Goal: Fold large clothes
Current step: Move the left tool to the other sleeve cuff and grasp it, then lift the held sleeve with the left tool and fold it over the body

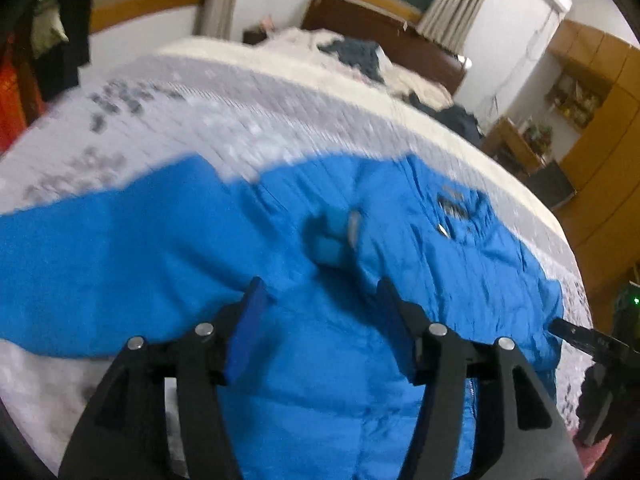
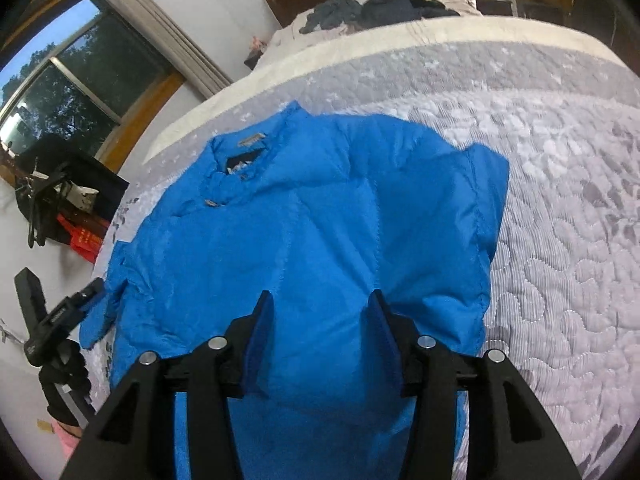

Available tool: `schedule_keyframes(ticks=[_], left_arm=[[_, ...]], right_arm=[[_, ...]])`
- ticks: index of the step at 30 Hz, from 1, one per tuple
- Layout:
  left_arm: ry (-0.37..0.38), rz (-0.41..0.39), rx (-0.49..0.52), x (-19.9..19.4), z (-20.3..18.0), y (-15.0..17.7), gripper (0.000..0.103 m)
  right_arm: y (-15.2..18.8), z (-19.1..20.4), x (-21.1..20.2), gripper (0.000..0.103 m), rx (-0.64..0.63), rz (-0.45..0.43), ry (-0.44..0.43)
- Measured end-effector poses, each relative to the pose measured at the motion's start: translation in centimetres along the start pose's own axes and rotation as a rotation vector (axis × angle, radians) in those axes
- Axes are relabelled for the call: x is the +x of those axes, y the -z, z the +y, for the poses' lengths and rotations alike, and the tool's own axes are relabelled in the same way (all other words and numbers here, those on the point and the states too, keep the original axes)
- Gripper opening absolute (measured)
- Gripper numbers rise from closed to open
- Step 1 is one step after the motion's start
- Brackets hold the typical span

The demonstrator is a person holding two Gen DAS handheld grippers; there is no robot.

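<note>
A bright blue padded jacket (image 1: 340,360) (image 2: 320,220) lies spread on the grey quilted bed cover (image 1: 200,120) (image 2: 560,200), front up, collar (image 2: 240,152) toward the headboard. One sleeve (image 1: 80,264) stretches out to the left in the blurred left wrist view. My left gripper (image 1: 320,292) hovers open over the jacket's body with nothing between its fingers; it also shows as the left gripper (image 2: 80,304) beside the sleeve end (image 2: 100,316). My right gripper (image 2: 320,300) stands open above the jacket's lower part, and the right gripper (image 1: 580,336) shows by the hem edge.
A heap of dark and pale clothes (image 2: 380,8) (image 1: 360,60) lies by the wooden headboard (image 1: 380,24). A window with a curtain (image 2: 80,80) is on the wall. Wooden cabinets (image 1: 592,120) stand beside the bed. Dark items and a red bag (image 2: 84,240) sit on the floor.
</note>
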State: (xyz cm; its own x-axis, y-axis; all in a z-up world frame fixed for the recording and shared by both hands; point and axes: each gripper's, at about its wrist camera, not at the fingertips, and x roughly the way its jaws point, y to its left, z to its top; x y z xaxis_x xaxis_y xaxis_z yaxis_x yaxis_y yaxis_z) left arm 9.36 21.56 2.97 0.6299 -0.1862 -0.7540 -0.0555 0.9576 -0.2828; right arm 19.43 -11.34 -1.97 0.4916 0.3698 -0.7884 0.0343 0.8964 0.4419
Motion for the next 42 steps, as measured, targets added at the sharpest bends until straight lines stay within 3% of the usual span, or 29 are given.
schedule_keyframes(ticks=[3,5,7,11,15,18,24,27,32,38,42], left_arm=[[-0.041,-0.048,0.003,-0.8,-0.3,-1.0,0.06],[-0.001,-0.034,-0.013,-0.2,-1.5,-1.6,0.06],[0.059,0.002,0.002,1.1,-3.5,-1.9,0.06],[0.086,0.081,0.051,4.5,-6.4,-1.7,0.06],[0.028,0.146,0.05,7.9,-5.6,-1.4,0.06],[0.051,0.219,-0.002,9.9,-3.5,-0.8,0.059],[0.112,0.208,-0.058,7.3,-1.7,-0.7,0.058],[0.128,0.143,-0.038,3.7,-0.5,-0.3,0.065],[0.033,0.063,-0.075,-2.1,5.9,1.6,0.072],[-0.103,0.038,-0.274,-6.3,16.4,5.2,0.073],[-0.134,0.015,-0.411,-7.2,21.9,6.5,0.072]], right_arm=[[0.2,1.3,-0.4,0.051,-0.031,-0.008,-0.017],[0.4,2.3,-0.2,0.051,-0.055,-0.003,-0.016],[0.7,3.0,0.1,0.051,-0.077,0.006,-0.017],[0.9,3.2,1.0,0.051,-0.095,0.022,0.009],[0.9,2.1,2.6,0.051,-0.067,0.059,0.022],[0.9,1.4,3.6,0.051,-0.057,0.072,0.004],[1.0,1.8,3.0,0.052,-0.061,0.055,0.013],[1.1,2.7,1.9,0.054,-0.087,0.032,0.007],[1.5,4.8,0.6,0.059,-0.147,0.009,0.0],[1.9,5.5,1.2,0.059,-0.16,0.028,-0.009],[1.9,5.4,1.6,0.059,-0.15,0.039,-0.015]])
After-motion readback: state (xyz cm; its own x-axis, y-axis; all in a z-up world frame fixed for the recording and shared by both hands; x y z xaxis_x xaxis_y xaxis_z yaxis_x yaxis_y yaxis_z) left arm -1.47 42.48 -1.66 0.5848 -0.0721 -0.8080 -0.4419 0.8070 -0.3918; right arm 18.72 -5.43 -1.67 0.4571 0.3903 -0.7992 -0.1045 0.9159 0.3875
